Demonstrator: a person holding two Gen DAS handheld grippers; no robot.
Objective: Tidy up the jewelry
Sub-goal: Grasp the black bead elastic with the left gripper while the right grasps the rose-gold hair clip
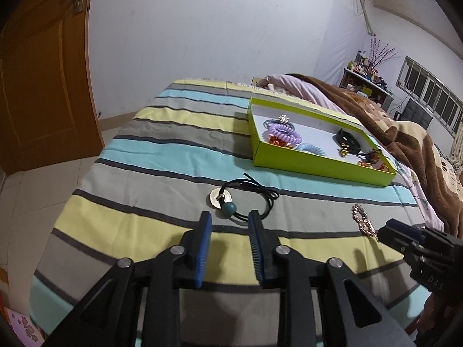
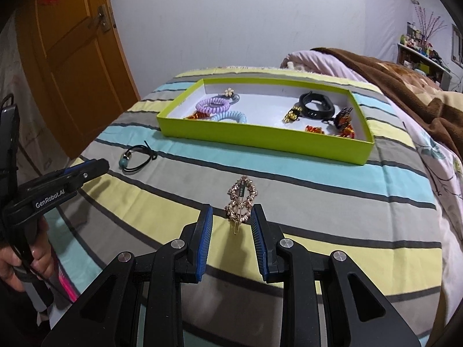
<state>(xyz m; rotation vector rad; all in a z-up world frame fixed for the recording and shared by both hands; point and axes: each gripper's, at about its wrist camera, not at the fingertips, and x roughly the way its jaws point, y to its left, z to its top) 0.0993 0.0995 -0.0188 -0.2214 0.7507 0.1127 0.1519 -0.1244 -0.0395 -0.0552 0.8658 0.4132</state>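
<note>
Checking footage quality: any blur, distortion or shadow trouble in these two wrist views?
Left wrist view: strong fisheye bending, dark vignette corners, hair tie sharp, left gripper casts a soft shadow. Right wrist view: same bending, hair clip crisp between right gripper fingers, no glare.

A bed is filling most of both views, and a striped sheet (image 2: 289, 179) in yellow, grey and pale blue bands is covering it. A shallow lime-green box (image 2: 260, 141) with a white inside is sitting on the sheet in the upper middle of the right wrist view. A black cord hair tie (image 2: 139, 159) with a teal bead is lying on the sheet toward the left, well apart from the box. A gold rhinestone hair clip (image 2: 240, 201) is lying near the centre. A brown blanket (image 2: 405, 86) and pale pink quilt (image 2: 324, 60) are lying bunched along the bed's right side.
</note>
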